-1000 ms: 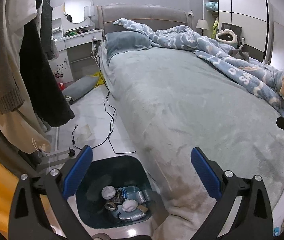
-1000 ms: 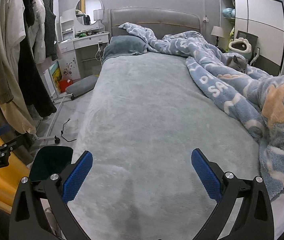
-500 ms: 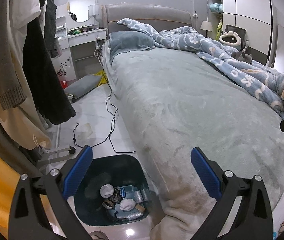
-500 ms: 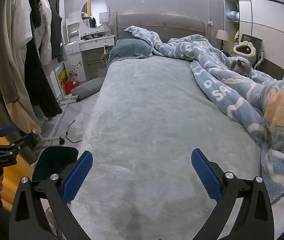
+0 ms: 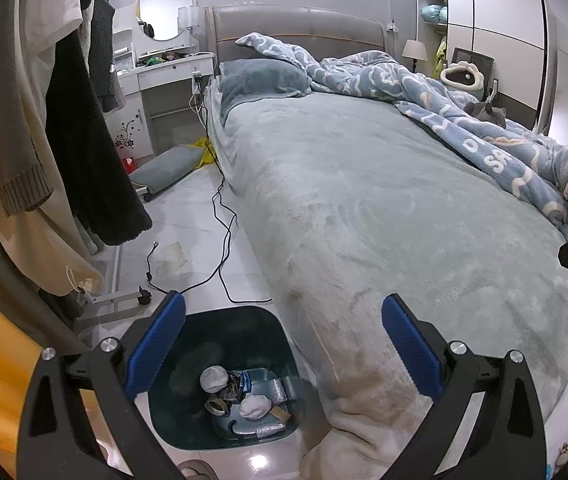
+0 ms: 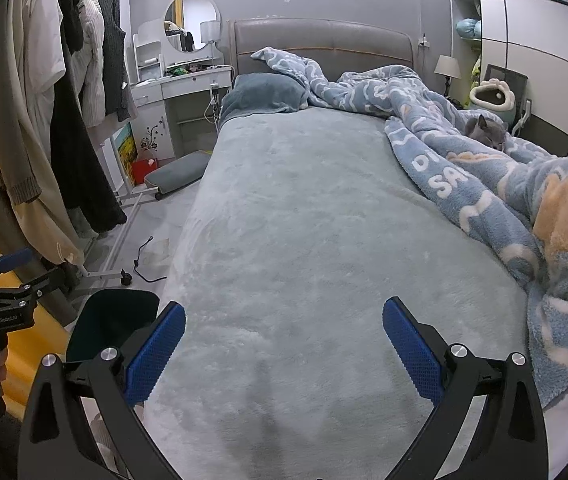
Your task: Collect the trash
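Dark green bin (image 5: 227,376) stands on the floor at the foot corner of the bed (image 5: 384,208), just beside the mattress; inside lie crumpled paper balls (image 5: 213,378), a tape roll, a bottle and wrappers, so some collecting looks done; the left gripper (image 5: 284,344) hovers above the bin with jaws wide apart and empty; the right gripper (image 6: 284,344) hangs over the bare blanket, jaws likewise spread and empty; a pale scrap (image 5: 171,258) on the floor by the cable may be what is left.
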The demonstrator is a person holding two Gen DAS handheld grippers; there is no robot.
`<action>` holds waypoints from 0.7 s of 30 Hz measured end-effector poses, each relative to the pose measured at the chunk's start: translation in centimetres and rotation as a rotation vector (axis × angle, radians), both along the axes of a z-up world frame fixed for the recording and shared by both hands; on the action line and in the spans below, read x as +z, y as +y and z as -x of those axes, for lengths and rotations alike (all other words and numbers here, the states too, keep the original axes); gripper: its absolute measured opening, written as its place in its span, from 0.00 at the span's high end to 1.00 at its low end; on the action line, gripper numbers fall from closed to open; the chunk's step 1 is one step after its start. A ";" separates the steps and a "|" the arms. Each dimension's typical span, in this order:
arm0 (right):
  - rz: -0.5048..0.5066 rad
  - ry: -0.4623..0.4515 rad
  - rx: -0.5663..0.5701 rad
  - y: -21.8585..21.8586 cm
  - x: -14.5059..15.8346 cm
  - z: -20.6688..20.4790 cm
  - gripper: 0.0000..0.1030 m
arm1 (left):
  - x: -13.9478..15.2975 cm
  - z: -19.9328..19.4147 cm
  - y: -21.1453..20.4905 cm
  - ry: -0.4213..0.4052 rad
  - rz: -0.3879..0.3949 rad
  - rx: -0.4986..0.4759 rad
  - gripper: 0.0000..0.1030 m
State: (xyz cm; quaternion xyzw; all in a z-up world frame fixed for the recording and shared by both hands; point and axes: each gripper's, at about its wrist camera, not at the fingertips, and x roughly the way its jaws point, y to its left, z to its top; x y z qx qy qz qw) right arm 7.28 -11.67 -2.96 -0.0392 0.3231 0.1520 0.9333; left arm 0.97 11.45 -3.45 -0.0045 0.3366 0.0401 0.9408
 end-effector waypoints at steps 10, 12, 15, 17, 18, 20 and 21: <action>0.000 0.002 0.000 0.0 -0.1 0.0 0.03 | 0.0 0.0 0.0 0.002 0.004 0.000 0.03; 0.000 0.004 -0.001 0.0 -0.1 0.0 0.03 | -0.2 0.1 -0.2 0.006 0.005 0.001 0.03; -0.001 0.002 -0.001 0.0 -0.1 0.0 0.03 | -0.3 0.1 -0.5 0.012 0.005 0.001 0.03; -0.001 0.002 0.000 0.0 -0.2 0.1 0.03 | -0.4 0.2 -0.6 0.013 0.005 0.002 0.03; -0.001 0.003 0.000 0.0 -0.2 0.1 0.03 | -0.3 0.2 -0.5 0.014 0.006 0.003 0.03; -0.001 0.003 0.000 0.0 -0.2 0.0 0.03 | -0.4 0.3 -0.6 0.018 0.010 0.001 0.03; 0.000 0.003 0.000 0.0 -0.2 0.1 0.03 | -0.4 0.2 -0.5 0.017 0.009 0.001 0.03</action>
